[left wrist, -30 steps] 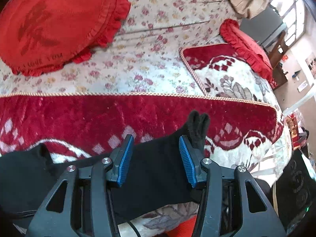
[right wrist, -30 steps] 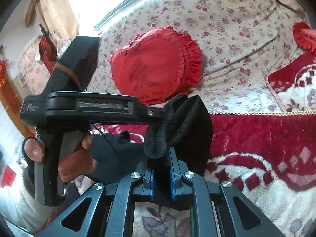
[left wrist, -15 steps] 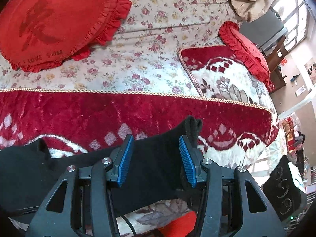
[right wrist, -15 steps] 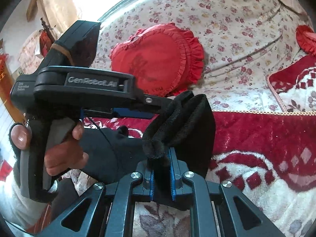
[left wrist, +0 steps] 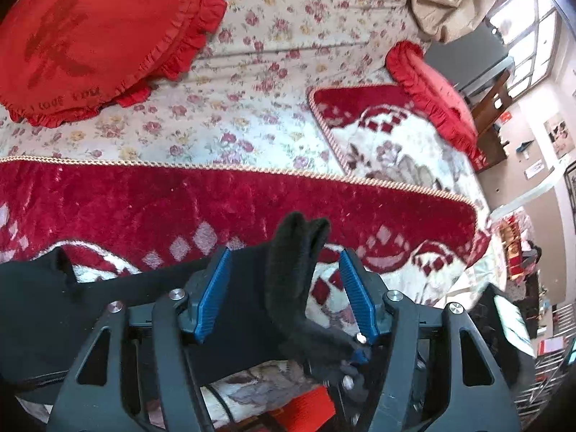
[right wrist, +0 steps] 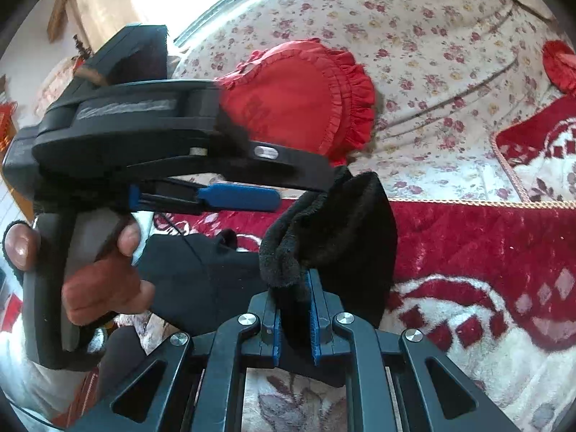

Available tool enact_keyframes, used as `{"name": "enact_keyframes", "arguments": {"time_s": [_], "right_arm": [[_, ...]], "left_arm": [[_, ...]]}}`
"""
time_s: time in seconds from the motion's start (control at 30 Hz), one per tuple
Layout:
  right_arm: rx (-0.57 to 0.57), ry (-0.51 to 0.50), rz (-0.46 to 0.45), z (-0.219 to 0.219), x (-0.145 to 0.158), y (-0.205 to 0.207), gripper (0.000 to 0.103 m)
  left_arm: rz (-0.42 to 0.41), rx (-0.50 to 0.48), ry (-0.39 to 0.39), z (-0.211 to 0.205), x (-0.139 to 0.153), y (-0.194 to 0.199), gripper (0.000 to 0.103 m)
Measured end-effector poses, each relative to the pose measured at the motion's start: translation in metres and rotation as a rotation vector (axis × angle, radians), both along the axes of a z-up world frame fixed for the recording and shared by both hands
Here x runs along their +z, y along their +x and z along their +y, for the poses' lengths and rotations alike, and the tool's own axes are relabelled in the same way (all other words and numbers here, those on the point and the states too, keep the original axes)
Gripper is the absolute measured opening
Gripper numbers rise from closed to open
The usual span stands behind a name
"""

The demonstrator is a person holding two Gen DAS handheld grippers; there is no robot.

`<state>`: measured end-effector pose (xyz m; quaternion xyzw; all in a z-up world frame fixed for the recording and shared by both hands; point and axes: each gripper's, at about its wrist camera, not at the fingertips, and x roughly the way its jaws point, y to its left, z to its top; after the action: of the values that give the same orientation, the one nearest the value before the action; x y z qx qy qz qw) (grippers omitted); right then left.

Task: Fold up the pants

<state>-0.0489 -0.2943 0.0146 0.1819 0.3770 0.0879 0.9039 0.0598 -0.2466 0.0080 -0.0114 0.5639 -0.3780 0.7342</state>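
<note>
Pinching black pants (right wrist: 334,237), right gripper (right wrist: 293,320); left gripper (left wrist: 284,288) opening, seemingly clear

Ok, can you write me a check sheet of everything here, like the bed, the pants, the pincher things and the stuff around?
Surface: red and white plush blanket over a flowered cover.
Job's things: black pants, bunched, one part raised, the rest lying on the blanket.
Clutter: red frilled heart cushion; second red cushion; beige cloth at the far edge.
Grippers: left gripper jaws opening, pants fabric between them, pads not pressing; right gripper shut on the pants.
Cables: thin dark cord under the left gripper.
Surroundings: bright window, wooden furniture, a hand on the left gripper's handle.
</note>
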Motion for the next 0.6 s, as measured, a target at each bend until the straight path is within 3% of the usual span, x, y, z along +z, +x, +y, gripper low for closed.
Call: {"name": "enact_keyframes", "arguments": {"time_s": [0.2,0.27,0.3,0.37,0.5,0.6], "right_arm": [[0.028,-0.004,-0.014,0.008,0.007,0.0,0.012],[0.04,0.0,-0.013,0.012,0.008,0.001,0.012],[0.048,0.009,-0.013,0.014,0.009,0.001,0.012],[0.077,0.037,-0.027,0.02,0.015,0.003,0.012],[0.143,0.04,-0.053,0.043,0.027,0.014,0.012],[0.204,0.045,-0.046,0.07,0.023,0.029,0.012]], "left_arm": [[0.004,-0.017,0.042,-0.007,-0.017,-0.003,0.06],[-0.027,-0.02,0.061,-0.003,-0.014,-0.003,0.039],[-0.025,-0.021,0.066,0.0,-0.013,-0.001,0.036],[-0.025,-0.002,0.063,0.011,-0.007,0.002,0.036],[-0.109,0.044,0.099,0.045,0.005,0.005,0.036],[-0.119,0.095,0.127,0.077,0.0,0.011,0.036]]}}
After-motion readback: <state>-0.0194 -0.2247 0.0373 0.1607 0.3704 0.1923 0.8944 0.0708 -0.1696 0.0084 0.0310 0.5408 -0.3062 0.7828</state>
